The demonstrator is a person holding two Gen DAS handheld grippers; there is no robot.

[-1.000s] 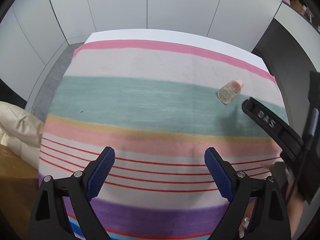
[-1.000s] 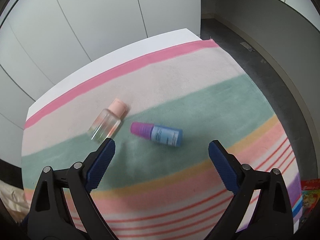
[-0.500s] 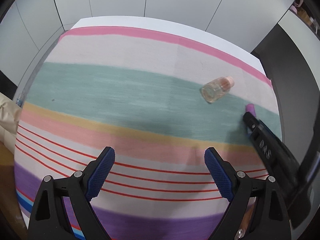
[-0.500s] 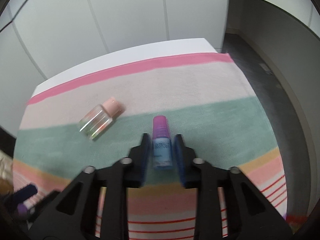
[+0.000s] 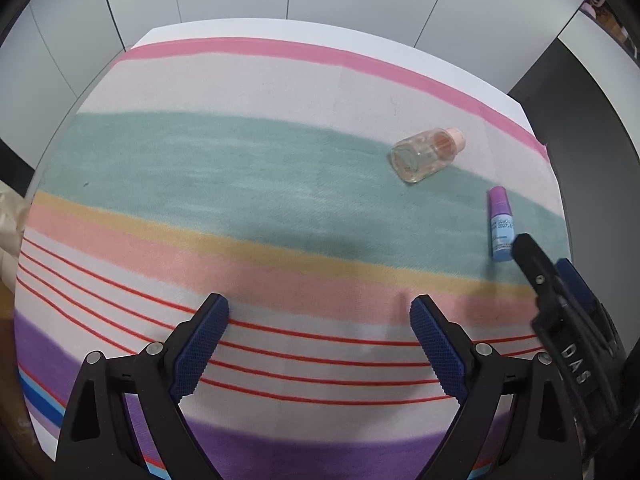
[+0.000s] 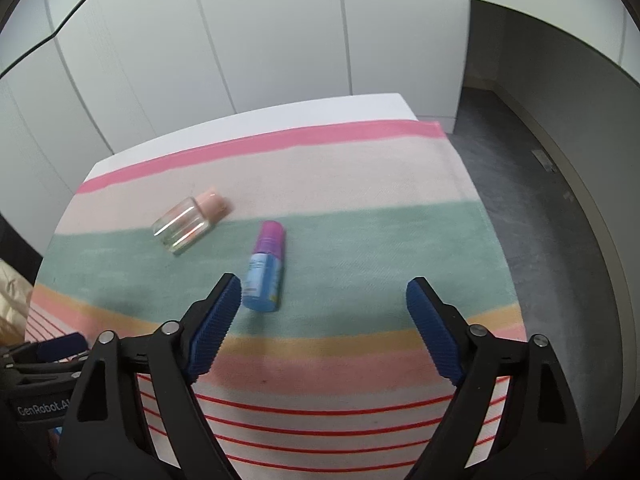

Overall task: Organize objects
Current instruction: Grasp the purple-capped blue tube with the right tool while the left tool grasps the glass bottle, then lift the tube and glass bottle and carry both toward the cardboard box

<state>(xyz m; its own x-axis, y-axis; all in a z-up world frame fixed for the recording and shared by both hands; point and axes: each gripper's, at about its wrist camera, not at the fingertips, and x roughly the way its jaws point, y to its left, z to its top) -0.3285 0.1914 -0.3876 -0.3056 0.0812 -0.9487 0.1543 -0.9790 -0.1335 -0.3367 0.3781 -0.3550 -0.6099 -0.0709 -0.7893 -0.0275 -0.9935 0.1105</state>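
A small blue bottle with a purple cap (image 6: 265, 268) lies on its side on the green stripe of the striped cloth (image 6: 360, 240); it also shows in the left wrist view (image 5: 501, 224). A clear bottle with a peach cap (image 6: 188, 220) lies tipped over to its left, and shows in the left wrist view (image 5: 426, 154). My right gripper (image 6: 323, 316) is open and empty, just behind the blue bottle; it shows at the right of the left wrist view (image 5: 560, 308). My left gripper (image 5: 318, 340) is open and empty over the red-lined stripes.
The cloth covers a white table (image 6: 280, 114) whose far edge meets white wall panels. Grey floor (image 6: 560, 220) lies to the right of the table. A cream cushion (image 5: 8, 224) sits past the left edge.
My right gripper was shut on the blue bottle half a second ago; now it has opened and drawn back, leaving the bottle lying on the green stripe, cap pointing away. The left gripper shifted slightly.
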